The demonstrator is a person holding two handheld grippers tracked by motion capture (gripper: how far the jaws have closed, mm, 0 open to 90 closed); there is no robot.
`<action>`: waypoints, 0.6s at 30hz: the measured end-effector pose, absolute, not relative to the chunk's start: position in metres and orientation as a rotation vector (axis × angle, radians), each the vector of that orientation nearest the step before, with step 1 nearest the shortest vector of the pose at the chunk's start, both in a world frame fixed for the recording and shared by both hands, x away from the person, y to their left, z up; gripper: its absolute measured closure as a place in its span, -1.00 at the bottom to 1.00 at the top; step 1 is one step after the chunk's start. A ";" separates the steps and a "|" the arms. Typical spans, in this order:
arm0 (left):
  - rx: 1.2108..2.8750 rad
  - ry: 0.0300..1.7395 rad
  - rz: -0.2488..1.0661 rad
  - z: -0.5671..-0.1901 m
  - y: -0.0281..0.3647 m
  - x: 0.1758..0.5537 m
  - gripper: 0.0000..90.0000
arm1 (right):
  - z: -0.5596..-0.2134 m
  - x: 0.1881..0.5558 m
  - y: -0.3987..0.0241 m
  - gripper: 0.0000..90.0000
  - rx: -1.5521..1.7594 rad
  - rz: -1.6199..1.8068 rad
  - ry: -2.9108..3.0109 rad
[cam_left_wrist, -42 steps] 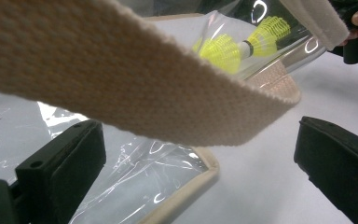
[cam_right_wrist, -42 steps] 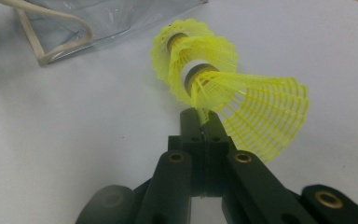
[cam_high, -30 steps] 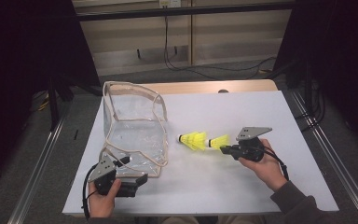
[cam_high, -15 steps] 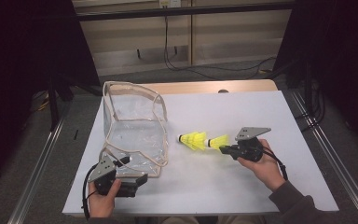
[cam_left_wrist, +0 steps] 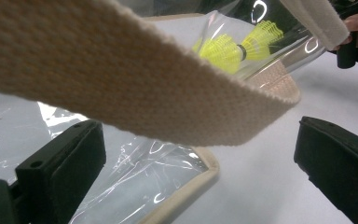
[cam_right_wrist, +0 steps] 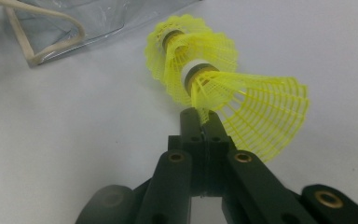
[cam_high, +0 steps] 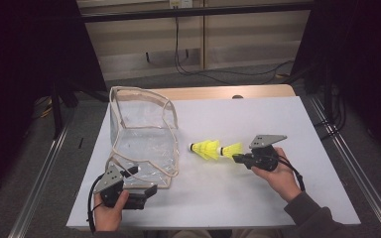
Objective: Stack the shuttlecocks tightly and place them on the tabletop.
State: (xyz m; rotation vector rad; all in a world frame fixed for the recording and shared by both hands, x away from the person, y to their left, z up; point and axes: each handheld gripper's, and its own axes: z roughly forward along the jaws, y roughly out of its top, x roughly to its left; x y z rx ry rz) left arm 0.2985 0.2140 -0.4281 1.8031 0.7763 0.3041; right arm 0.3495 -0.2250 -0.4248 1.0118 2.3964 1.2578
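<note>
High view: right gripper [cam_high: 237, 158] fingers clenched on shuttlecocks [cam_high: 213, 149], left gripper [cam_high: 149, 191] fingers released at bag [cam_high: 141, 136] 5 o'clock; bagging not yet done.

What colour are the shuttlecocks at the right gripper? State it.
Bright yellow shuttlecocks, with a white band at the cork; clearest in the right gripper view.

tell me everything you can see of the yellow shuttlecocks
Two neon-yellow shuttlecocks lie on their sides on the white table, nested one inside the other, right of the clear bag and apart from it. Each has a mesh skirt that looks like plastic, and a pale cap with a dark band. The caps point toward the bag. The right gripper is shut on the rim of the nearer skirt; through the bag's wall they also show in the left gripper view.
</note>
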 end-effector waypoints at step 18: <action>1.804 0.776 0.305 -0.428 0.214 0.299 -0.96 | -0.426 0.353 -0.220 1.00 1.021 1.269 2.386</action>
